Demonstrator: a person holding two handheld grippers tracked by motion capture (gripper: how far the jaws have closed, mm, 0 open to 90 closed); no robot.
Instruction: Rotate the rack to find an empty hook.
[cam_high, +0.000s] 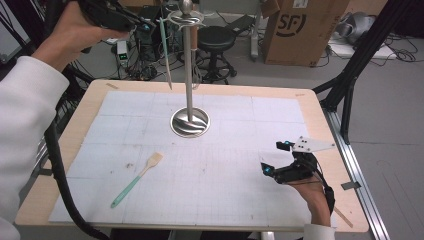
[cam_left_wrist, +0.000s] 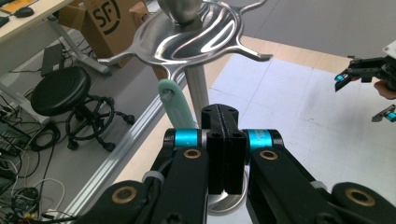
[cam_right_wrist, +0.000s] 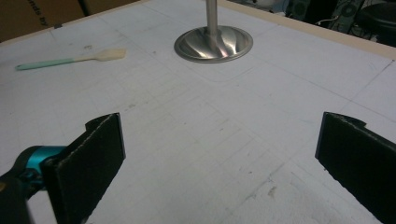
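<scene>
A steel hanging stand (cam_high: 190, 75) rises from a round base at the back middle of the mat; its hooked top (cam_left_wrist: 196, 42) fills the left gripper view. My left gripper (cam_high: 149, 25) is raised beside that top, jaws shut (cam_left_wrist: 224, 140). It looks shut on a teal-handled utensil (cam_high: 165, 50), which slants down from it. The utensil's holed handle end (cam_left_wrist: 175, 105) sits just under a hook. A second teal-handled spatula (cam_high: 136, 180) lies flat front left (cam_right_wrist: 70, 59). My right gripper (cam_high: 274, 157) rests low at the front right, open and holding nothing (cam_right_wrist: 229, 158).
A white gridded mat (cam_high: 225, 165) covers the wooden table. Beyond the far edge stand a black stool (cam_high: 216, 40) and a cardboard box (cam_high: 300, 30). Black frame legs (cam_high: 350, 75) rise off the right edge. A thick cable (cam_high: 60, 175) trails down the left side.
</scene>
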